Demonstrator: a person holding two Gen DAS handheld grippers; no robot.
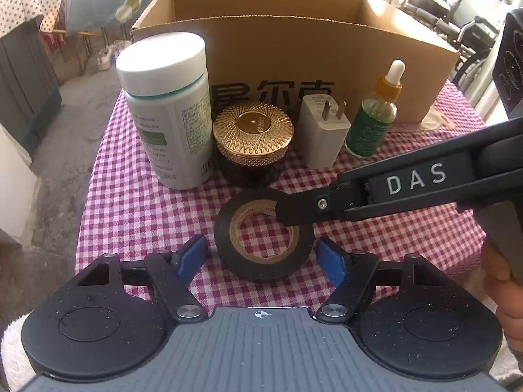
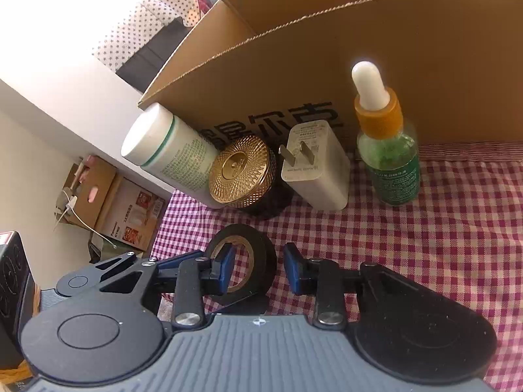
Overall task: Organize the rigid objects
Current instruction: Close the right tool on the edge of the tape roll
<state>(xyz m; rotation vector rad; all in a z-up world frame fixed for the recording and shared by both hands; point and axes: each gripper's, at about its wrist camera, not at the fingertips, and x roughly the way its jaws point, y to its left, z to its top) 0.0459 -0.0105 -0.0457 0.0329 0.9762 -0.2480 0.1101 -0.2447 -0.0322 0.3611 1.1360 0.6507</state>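
The tabletop (image 1: 130, 202) is covered by a soft cloth with red and white checks. The box (image 1: 278, 62) behind it is made of brown cardboard, dull and a bit rough, with wavy cut edges. The tape roll (image 1: 261, 261) in front of the box looks like matt black plastic wound on a brown paper ring. The round lid (image 1: 253, 134) is shiny gold metal with a fine bumpy pattern. The big bottle (image 1: 166, 111) and the plug (image 1: 322, 137) are smooth white plastic. The dropper bottle (image 1: 372, 124) is clear glass with a green paper label.
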